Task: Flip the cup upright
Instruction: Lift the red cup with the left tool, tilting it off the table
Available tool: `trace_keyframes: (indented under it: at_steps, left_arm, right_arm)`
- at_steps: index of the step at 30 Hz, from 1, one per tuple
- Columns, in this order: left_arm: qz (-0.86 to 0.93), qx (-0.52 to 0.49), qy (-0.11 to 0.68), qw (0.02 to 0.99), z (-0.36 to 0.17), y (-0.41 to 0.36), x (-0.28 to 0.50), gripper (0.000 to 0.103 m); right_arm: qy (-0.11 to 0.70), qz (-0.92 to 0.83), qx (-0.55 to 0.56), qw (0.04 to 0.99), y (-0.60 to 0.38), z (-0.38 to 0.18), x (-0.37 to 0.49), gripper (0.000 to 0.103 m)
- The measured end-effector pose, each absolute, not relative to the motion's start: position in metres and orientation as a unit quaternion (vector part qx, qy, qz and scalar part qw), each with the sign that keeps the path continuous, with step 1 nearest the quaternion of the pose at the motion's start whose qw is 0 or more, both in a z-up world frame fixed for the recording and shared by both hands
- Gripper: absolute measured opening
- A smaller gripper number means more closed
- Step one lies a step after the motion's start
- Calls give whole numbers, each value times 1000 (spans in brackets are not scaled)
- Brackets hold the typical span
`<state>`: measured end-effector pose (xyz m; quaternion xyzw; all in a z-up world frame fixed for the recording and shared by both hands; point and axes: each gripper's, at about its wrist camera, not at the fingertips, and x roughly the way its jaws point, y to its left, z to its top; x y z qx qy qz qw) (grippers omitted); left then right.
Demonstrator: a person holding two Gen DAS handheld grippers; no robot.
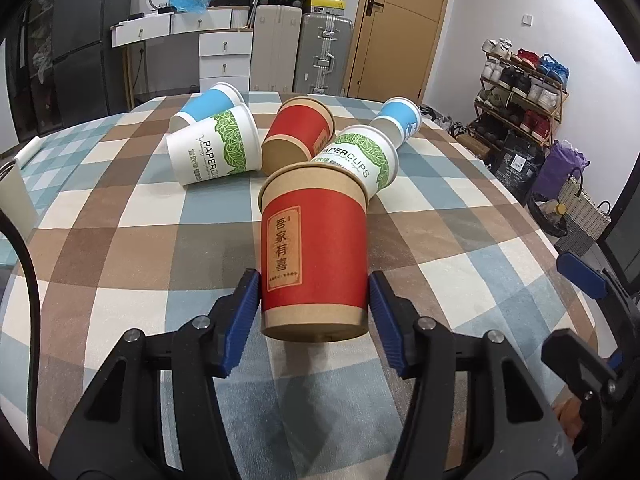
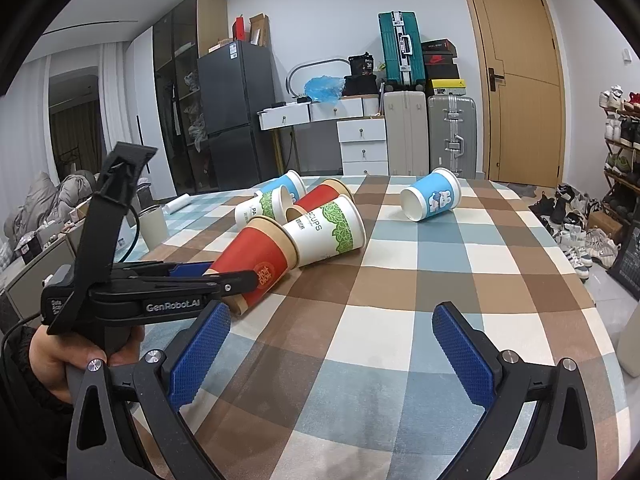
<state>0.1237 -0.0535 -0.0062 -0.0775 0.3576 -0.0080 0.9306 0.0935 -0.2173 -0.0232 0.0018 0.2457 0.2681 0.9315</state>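
My left gripper (image 1: 314, 300) is shut on a red and brown paper cup (image 1: 314, 256), blue pads against both its sides near the base. The cup is tilted, base toward the camera and rim leaning away; in the right wrist view it (image 2: 260, 260) slants with its rim against a white and green cup (image 2: 326, 230). Several more cups lie on their sides on the checked tablecloth (image 1: 160, 240): a second red one (image 1: 298, 132), two white and green ones (image 1: 212, 146), two blue ones (image 1: 400, 118). My right gripper (image 2: 330, 350) is open and empty above the cloth.
A lone blue cup (image 2: 432, 200) lies apart at the far right of the table. A grey mug (image 2: 154, 226) stands at the left edge. Suitcases, white drawers, a fridge and a shoe rack (image 1: 520, 92) stand beyond the table.
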Motion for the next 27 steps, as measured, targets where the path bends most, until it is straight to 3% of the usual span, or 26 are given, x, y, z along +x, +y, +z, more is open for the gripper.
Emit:
trace_keyframes:
  at_steps: [16,27]
  left_arm:
    - [13,-79,317,945,27,-49,38,53]
    - [14,-93,330,939,10,-57,1,53]
  right_arm:
    - [237,284,-8,929,-208,-16,78,103]
    - [239,284,-14,928,-206,-18,71,103]
